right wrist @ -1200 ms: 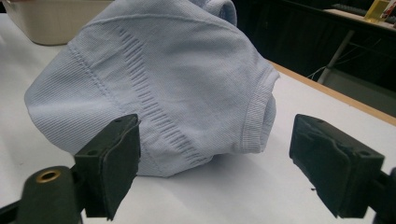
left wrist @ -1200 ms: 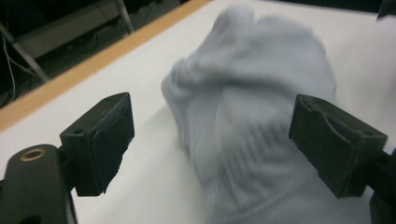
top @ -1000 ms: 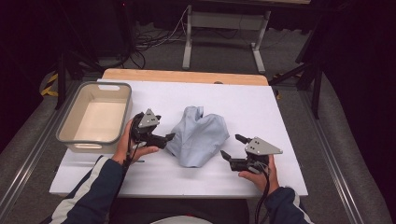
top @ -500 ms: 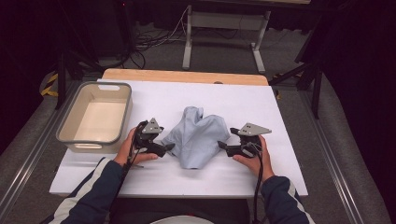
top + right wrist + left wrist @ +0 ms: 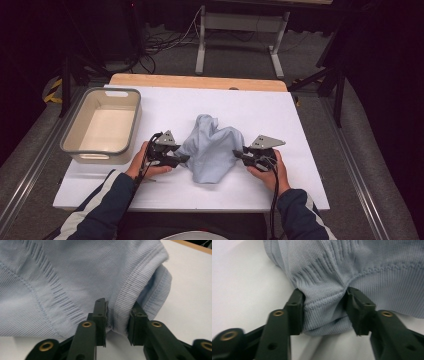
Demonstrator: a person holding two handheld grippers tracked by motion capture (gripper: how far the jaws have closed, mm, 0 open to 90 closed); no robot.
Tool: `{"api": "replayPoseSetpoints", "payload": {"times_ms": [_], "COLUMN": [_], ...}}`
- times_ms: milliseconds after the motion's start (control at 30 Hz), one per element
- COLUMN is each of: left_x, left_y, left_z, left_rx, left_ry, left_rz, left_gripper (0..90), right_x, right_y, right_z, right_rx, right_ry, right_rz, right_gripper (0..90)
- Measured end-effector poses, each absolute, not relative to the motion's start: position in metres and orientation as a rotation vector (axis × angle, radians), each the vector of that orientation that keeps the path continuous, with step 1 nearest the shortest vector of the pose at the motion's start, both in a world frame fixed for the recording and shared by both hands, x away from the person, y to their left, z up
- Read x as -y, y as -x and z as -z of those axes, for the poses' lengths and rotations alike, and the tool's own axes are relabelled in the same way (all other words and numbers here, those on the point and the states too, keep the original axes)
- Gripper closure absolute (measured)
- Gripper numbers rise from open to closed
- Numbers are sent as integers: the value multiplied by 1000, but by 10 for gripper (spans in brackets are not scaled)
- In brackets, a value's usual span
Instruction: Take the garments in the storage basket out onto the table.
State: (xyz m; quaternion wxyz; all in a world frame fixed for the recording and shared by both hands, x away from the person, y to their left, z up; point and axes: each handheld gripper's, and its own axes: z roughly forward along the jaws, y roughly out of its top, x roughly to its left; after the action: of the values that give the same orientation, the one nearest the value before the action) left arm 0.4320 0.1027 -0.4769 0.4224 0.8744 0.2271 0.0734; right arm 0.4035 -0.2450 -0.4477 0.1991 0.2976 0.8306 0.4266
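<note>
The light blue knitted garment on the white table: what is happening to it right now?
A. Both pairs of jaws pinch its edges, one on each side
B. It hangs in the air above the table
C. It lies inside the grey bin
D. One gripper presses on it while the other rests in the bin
A: the left gripper and the right gripper each have a fold of the garment between their jaws, which have just been closing.

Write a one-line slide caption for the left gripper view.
Left tongs pinch a bunched fold of the blue knit garment on the white table.
</note>
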Motion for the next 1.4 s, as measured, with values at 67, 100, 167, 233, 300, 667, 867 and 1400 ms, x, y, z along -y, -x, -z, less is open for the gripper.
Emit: {"api": "replayPoseSetpoints", "payload": {"times_ms": [67, 100, 167, 233, 300, 667, 867, 1400], "left_x": [-103, -103, -106, -109, -110, -121, -119, -125], "left_y": [-431, -431, -429, -427, -425, -411, -401, -409], "left_z": [475, 473, 468, 462, 459, 435, 439, 438], "left_rx": [-565, -566, -568, -578, -583, -592, -577, -648], "left_ry": [-2192, -2192, -2205, -2192, -2186, -2131, -2155, -2066], "left_rz": [-210, -226, -284, -328, -349, -432, -435, -445], "left_gripper": [671, 671, 751, 783, 787, 751, 701, 490], "right_x": [246, 246, 248, 251, 251, 266, 270, 274], "right_y": [-401, -401, -400, -398, -397, -389, -390, -392], "right_z": [445, 445, 441, 436, 434, 406, 409, 420], "right_rx": [-2313, -2313, -2299, -2270, -2262, -2087, -2072, -2075], "right_ry": [-824, -824, -825, -824, -824, -843, -877, -919], "right_rz": [-1189, -1189, -1198, -1220, -1226, -1331, -1308, -1235], "right_gripper": [765, 765, 774, 777, 781, 798, 774, 543]}}
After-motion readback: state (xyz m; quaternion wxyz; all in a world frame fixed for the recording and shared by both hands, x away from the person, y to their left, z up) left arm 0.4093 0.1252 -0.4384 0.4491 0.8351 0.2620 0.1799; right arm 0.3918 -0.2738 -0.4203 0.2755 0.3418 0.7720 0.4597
